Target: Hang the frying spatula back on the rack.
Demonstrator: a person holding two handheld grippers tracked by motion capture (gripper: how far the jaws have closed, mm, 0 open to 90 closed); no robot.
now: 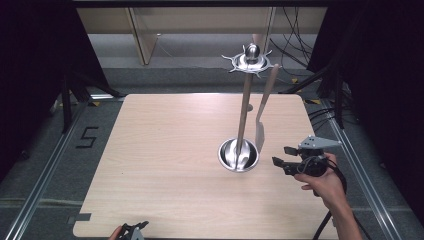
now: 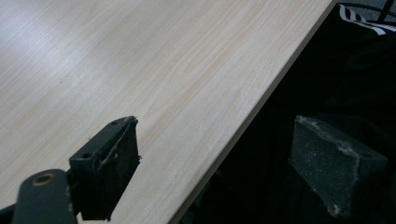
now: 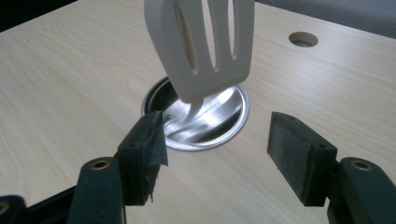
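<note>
The slotted spatula (image 3: 201,46) hangs blade-down just ahead of the right tool (image 1: 285,156), whose jaws stand wide apart with nothing between them. Its handle runs up to a hook on the metal rack head (image 1: 250,62), and its blade hovers over the near rim of the round steel base (image 3: 233,126) of the utensil stand. Beyond the blade rises the stand's pole (image 1: 244,110). The step in hand looks like an approach to the hanging spatula; the next move would call for bringing the spread jaws forward around the blade or lower handle and closing squarely, without swinging it off its hook. Far from this, the left tool (image 2: 219,168) sits spread and idle at the worktop (image 1: 165,165) near edge.
</note>
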